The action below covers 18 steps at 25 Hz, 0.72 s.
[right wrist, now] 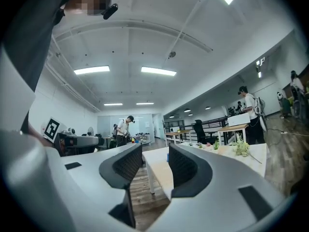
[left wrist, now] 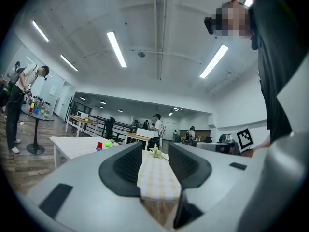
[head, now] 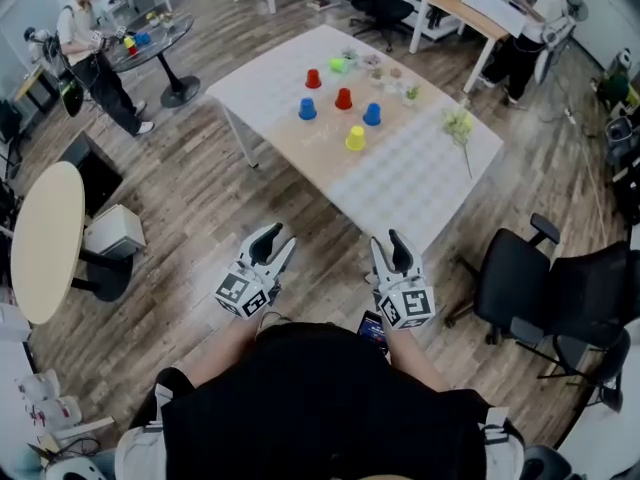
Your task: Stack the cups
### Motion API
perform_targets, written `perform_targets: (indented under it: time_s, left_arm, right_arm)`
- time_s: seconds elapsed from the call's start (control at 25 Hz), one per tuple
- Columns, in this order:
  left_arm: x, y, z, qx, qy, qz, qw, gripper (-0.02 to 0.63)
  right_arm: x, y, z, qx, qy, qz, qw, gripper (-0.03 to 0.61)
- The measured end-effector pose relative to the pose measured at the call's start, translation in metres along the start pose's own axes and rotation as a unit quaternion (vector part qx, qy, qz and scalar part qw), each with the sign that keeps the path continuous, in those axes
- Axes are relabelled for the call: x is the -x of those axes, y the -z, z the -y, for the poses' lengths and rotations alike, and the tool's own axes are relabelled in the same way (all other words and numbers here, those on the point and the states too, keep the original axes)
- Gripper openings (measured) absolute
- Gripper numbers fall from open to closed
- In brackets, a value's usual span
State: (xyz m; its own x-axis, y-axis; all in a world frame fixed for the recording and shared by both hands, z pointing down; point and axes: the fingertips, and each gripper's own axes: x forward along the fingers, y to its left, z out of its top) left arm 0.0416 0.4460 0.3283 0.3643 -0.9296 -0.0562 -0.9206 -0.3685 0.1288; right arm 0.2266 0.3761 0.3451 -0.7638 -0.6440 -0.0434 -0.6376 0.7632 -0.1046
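The cups stand spread out singly on the table (head: 420, 178) in the upper middle of the head view, none stacked: a red cup (head: 313, 78) and a green cup (head: 338, 65) towards the top, a second red cup (head: 343, 98) below them, a blue cup (head: 307, 109) to its left, another blue cup (head: 372, 114) to its right, and a yellow cup (head: 355, 138) lowest in the frame. All of them lie well apart from both tongs, with bare floor between

The left gripper (head: 277, 240) and the right gripper (head: 389, 243) sit side by side in the lower middle of the frame, close to the person's body and over the floor. Both point up the frame towards the table. Bare forearms reach out to them from under a dark shirt, and the marker cubes face the camera. In the left gripper view the left gripper's (left wrist: 155, 151) jaws stand apart with nothing between them, only the far tablecloth showing through the gap. The right gripper's (right wrist: 155, 151) jaws are likewise parted and empty

The table wears a pale checked cloth, and a sprig of flowers (head: 459, 126) lies near its right edge. The wooden floor (head: 180, 218) runs all round it. A black office chair (head: 530, 288) stands at the right, a round pale table (head: 45, 238) at the left edge, one person (head: 95, 48) at the upper left and another person (head: 530, 28) at the upper right
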Motion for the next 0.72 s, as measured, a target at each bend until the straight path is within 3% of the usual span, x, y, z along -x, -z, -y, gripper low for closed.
perform_targets:
  time_s: [0.4, 0.72]
  left_arm:
    - [-0.019, 0.009, -0.006, 0.0, 0.003, -0.015, 0.9999, 0.152]
    - [-0.062, 0.01, -0.068, 0.011, 0.016, -0.005, 0.9998, 0.152]
  right_arm:
    - [-0.018, 0.014, 0.02, -0.017, -0.004, -0.006, 1.0, 0.178]
    - [-0.076, 0.013, 0.046, 0.0, 0.018, -0.013, 1.0, 0.176]
